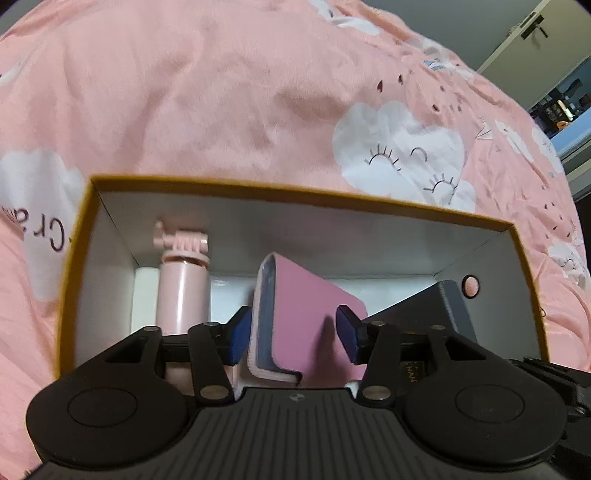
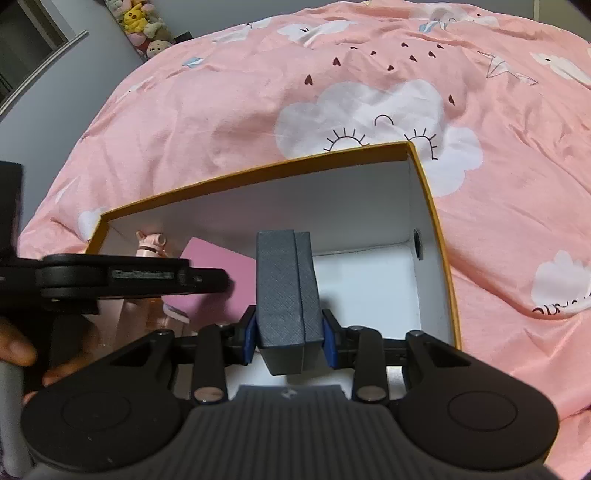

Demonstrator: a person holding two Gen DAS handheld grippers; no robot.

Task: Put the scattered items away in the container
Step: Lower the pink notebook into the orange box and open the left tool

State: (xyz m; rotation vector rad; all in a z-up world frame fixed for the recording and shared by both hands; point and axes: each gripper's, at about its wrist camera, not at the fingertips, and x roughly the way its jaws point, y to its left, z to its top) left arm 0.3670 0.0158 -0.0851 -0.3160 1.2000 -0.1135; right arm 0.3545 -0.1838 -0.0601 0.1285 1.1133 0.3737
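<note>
A yellow-rimmed cardboard box (image 1: 295, 195) with a white inside lies on the pink bedspread; it also shows in the right wrist view (image 2: 251, 171). My left gripper (image 1: 295, 332) is open inside it, with a pink wallet (image 1: 306, 295) lying loose between its blue pads. The right pad stands apart from the wallet. My right gripper (image 2: 288, 336) is shut on a dark grey box (image 2: 284, 288) and holds it over the container's right half. A pink bottle (image 1: 183, 291) lies in the container's left part.
The pink cloud-print bedspread (image 1: 258, 92) surrounds the container. A white item (image 1: 144, 299) lies left of the bottle. The left gripper's body (image 2: 110, 280) crosses the right wrist view. Plush toys (image 2: 144, 22) sit far back.
</note>
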